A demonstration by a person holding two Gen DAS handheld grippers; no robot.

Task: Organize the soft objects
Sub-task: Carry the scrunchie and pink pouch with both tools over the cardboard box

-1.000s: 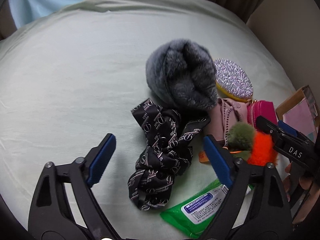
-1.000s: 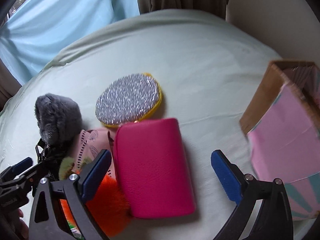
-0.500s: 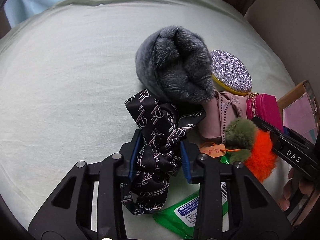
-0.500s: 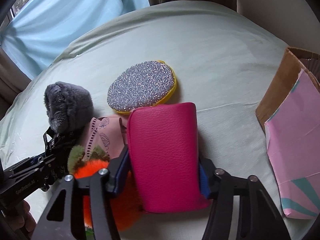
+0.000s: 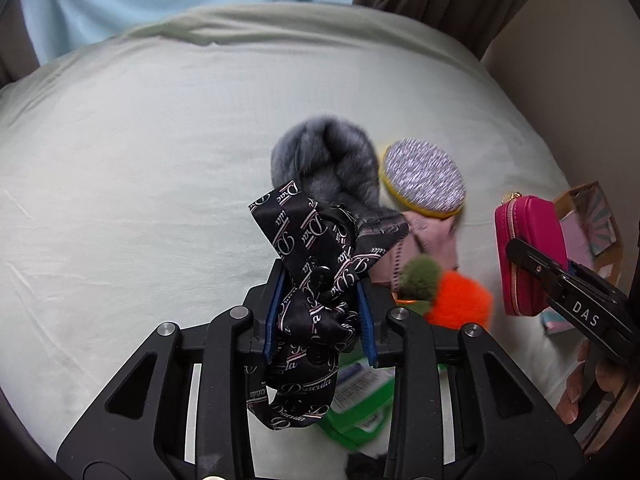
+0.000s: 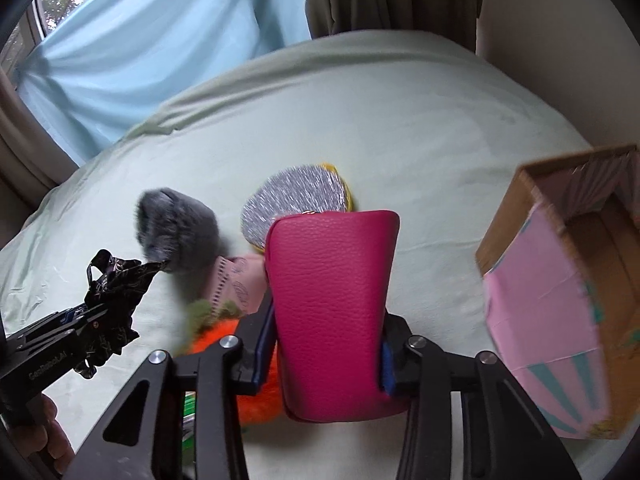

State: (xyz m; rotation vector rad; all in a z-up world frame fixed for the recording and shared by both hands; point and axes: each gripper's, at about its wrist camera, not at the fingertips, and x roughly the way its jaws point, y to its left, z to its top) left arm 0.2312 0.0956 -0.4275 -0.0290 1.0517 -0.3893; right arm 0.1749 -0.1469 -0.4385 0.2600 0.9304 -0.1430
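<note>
While both grippers were raised above the pale green bedsheet (image 5: 120, 200), each held one soft article. The left gripper (image 5: 322, 320) had its blue pads closing on a black satin scarf (image 5: 312, 272), which was bunched between the jaws and hung clear of the sheet; repeated script on it read "Dracula". The right gripper (image 6: 326, 354), jaws likewise closing, clamped a magenta zip pouch (image 6: 332, 304) across its sides, and the pouch stood lifted off the bed. In the left view the right gripper's housing carried the letters "DAS"; in the right view the left housing bore small pale lettering too blurred to read. Left on the sheet were a grey fur piece (image 5: 328, 160), a silver glitter pad (image 5: 424, 178) with a yellow rim, a pink cloth (image 5: 432, 240), and green and orange pompoms (image 5: 452, 296). A green wipes packet (image 5: 360, 404) lay under the left gripper, its label illegible. A pink cardboard box (image 6: 560, 320) stood open at the right.
</note>
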